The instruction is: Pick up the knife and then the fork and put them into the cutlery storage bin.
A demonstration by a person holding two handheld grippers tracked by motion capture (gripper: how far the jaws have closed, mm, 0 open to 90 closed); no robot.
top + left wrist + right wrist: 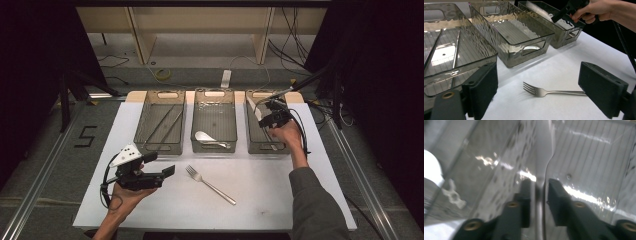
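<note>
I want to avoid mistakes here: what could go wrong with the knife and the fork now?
The knife is between the slack jaws of the right gripper in the right bin; it could fall or lean on the wall. The fork lies flat on the table, so the open left gripper may slip off it.

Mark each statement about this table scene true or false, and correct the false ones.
1. The fork lies inside the middle bin. False: it lies on the white table in front of the bins; the middle bin holds a spoon.
2. The left gripper has its jaws open with nothing between them. True.
3. The right gripper reaches into the left bin. False: it is at the right bin.
4. Two thin rods lie in the left bin. True.
5. The fork's tines point towards the bins. True.
</note>
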